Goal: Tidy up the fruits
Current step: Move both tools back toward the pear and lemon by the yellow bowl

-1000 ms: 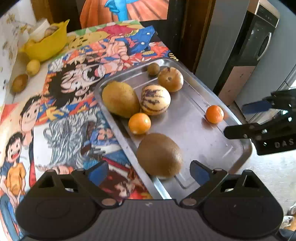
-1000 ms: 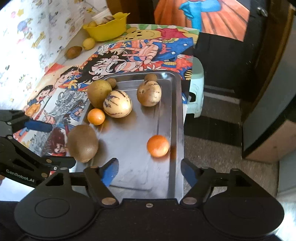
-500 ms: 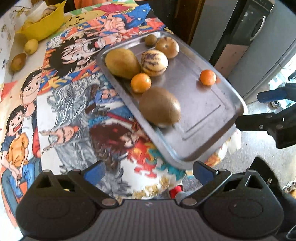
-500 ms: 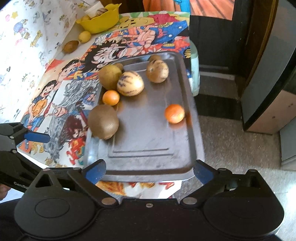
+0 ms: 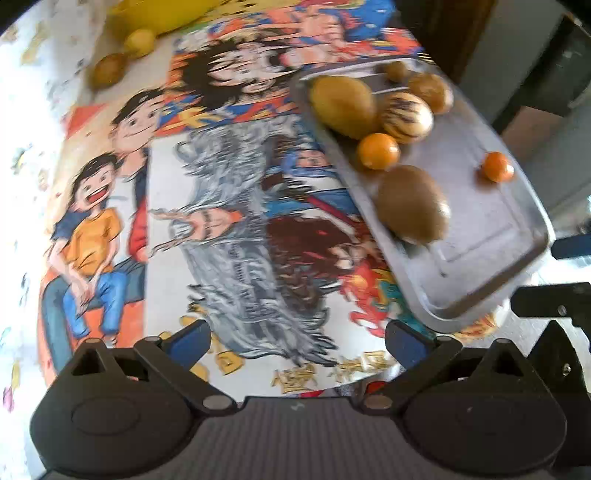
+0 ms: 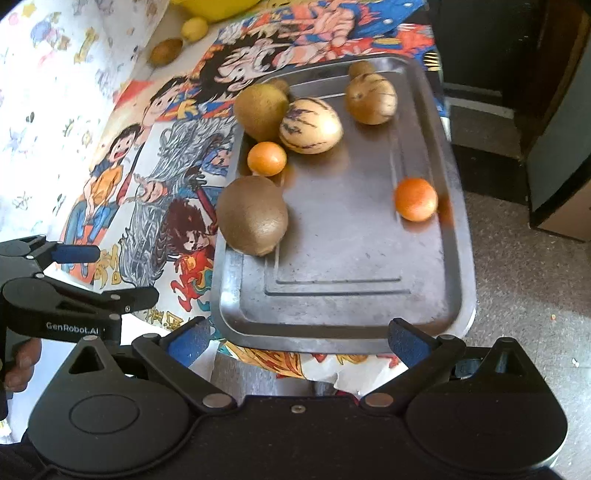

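Right wrist view looks down on a metal tray (image 6: 343, 306) that sits on a table under a cartoon-print cloth (image 6: 155, 177), its near end jutting past the table edge. On the tray, most fruit is crowded toward the far left corner: a large kiwi (image 6: 253, 216) against the left rim, a small orange (image 6: 266, 158) just beyond it, then a striped melon (image 6: 310, 125), a pear (image 6: 260, 110) and a brown round fruit (image 6: 371, 98). A second orange (image 6: 415, 199) lies alone near the right rim, likely still to be grouped. The right gripper (image 6: 295, 341) hangs just short of the tray's near end, jaws spread wide and empty, pads touching nothing. The left gripper (image 6: 79, 271) is off the tray's left side over the cloth, also wide open and holding nothing. Beyond the tray's far left corner sit a yellow bowl (image 6: 218, 7), a lemon (image 6: 195, 27) and a small kiwi (image 6: 166, 51), apparently still outside the sorting.
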A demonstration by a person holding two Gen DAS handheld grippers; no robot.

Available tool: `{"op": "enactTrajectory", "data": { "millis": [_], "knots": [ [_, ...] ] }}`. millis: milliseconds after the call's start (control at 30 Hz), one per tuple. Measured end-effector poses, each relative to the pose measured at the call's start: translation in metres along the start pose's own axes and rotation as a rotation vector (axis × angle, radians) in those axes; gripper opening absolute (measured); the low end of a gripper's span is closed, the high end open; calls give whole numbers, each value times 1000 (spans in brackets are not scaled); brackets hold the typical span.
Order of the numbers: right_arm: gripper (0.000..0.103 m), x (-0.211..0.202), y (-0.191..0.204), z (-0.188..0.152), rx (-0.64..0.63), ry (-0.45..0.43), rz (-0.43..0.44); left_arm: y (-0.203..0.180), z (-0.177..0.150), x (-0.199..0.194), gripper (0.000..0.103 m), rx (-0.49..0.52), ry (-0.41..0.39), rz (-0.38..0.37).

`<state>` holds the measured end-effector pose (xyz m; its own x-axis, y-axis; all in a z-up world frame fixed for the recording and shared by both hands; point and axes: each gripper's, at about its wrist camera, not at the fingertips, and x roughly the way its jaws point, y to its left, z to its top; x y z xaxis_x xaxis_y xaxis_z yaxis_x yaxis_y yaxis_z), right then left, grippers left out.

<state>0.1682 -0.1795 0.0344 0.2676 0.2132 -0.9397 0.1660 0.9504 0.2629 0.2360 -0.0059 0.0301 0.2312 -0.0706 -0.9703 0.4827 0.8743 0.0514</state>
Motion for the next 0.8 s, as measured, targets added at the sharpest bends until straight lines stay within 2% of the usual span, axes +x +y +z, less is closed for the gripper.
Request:
{"op": "enactTrajectory", "data": {
  "millis": [200, 333, 633, 800],
  "knots": [
    [102, 3, 6, 29, -92, 30, 42, 12, 6, -4, 102, -97, 14, 58],
    [102, 0, 11, 49, -147, 16, 77, 22, 11, -11, 102, -174, 18, 104],
    [102, -18, 20, 89, -227, -142, 138, 55, 28, -27, 102, -328, -45, 208],
    [102, -17, 24, 106, -231, -232, 133, 83, 47, -29, 102, -347, -114, 293]
  ]
}}
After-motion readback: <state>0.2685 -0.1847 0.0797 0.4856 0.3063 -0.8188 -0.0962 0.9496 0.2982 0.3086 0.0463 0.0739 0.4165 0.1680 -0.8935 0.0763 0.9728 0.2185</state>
